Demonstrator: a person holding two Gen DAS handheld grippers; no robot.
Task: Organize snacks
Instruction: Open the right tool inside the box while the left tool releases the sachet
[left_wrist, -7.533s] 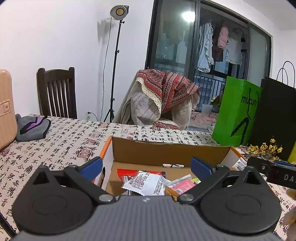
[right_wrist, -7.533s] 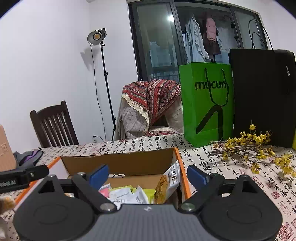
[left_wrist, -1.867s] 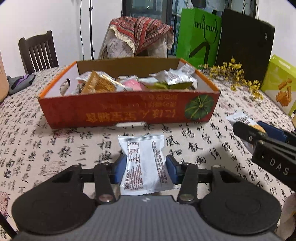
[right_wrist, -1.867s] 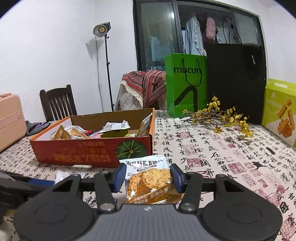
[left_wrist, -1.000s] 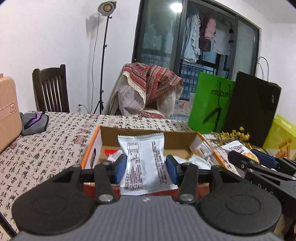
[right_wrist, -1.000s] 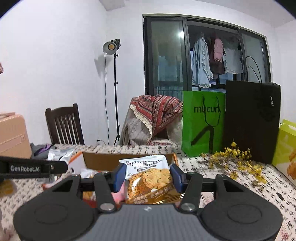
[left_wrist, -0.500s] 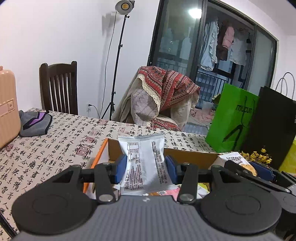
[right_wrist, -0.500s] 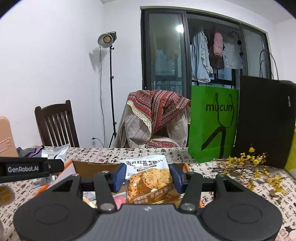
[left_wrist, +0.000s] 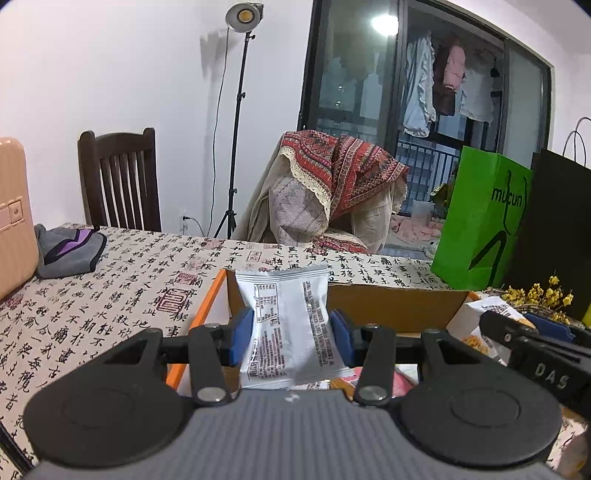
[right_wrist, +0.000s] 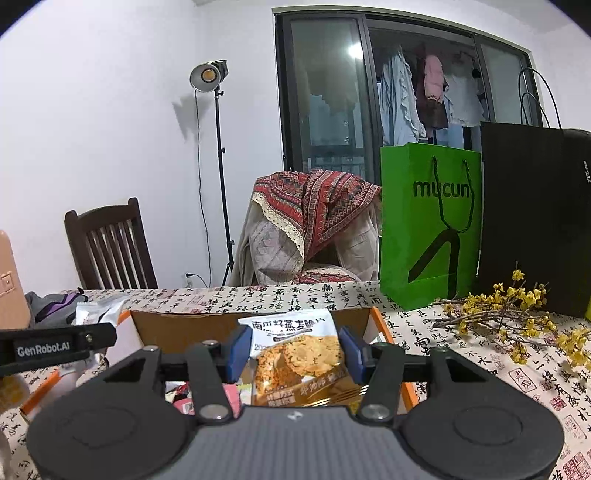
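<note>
My left gripper (left_wrist: 291, 334) is shut on a white snack packet (left_wrist: 286, 325) and holds it over the left part of the open cardboard snack box (left_wrist: 391, 304). My right gripper (right_wrist: 293, 350) is shut on an oat cracker packet (right_wrist: 299, 362) and holds it over the right part of the same box (right_wrist: 177, 326). Pink and red packets lie inside the box below the fingers. The right gripper also shows at the right edge of the left wrist view (left_wrist: 532, 339); the left one shows at the left of the right wrist view (right_wrist: 55, 345).
The table has a calligraphy-print cloth (left_wrist: 122, 291). A green paper bag (right_wrist: 430, 225) and a black bag (right_wrist: 535, 218) stand at the back right, with yellow flower twigs (right_wrist: 517, 314) in front. A grey pouch (left_wrist: 68, 251) and a peach suitcase (left_wrist: 13, 210) are at the left.
Both grippers have come forward and lower over the box, each holding its packet. The box now fills the space just under the fingers.
</note>
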